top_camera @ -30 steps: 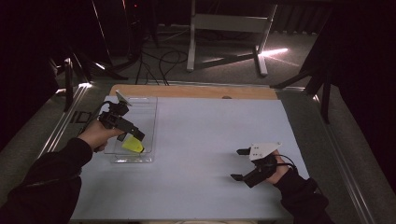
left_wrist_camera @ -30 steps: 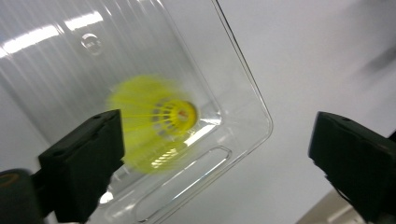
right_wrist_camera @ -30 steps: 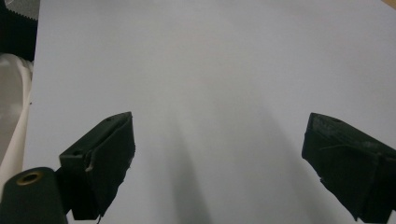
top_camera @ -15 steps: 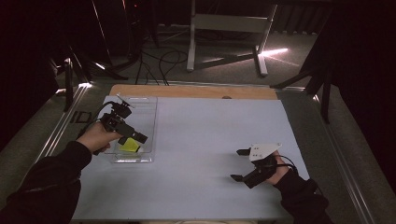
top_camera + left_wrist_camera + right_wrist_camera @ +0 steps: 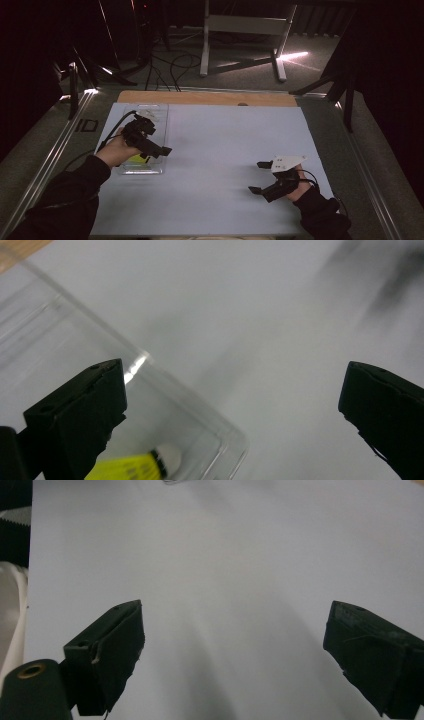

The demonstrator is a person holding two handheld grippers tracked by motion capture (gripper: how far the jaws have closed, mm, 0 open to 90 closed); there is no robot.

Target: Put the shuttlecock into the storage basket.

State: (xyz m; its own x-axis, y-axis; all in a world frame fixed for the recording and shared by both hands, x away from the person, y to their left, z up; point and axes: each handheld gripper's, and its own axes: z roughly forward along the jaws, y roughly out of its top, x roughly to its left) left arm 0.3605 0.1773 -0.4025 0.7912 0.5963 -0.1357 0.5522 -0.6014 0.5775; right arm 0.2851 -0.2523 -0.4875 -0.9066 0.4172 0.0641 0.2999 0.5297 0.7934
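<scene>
White tabletop: your yellow tube lies inside the clear tray, so placement looks done. Left gripper spread, empty, above the tray's edge; right gripper spread, idle.

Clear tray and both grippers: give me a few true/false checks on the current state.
1. The yellow item lies inside the clear tray. True.
2. The left gripper is shut on the yellow item. False: its fingers stand wide apart, holding nothing.
3. The right gripper is open above bare white table. True.
4. The tray sits at the person's right. False: it is at the left, by the left gripper.
</scene>
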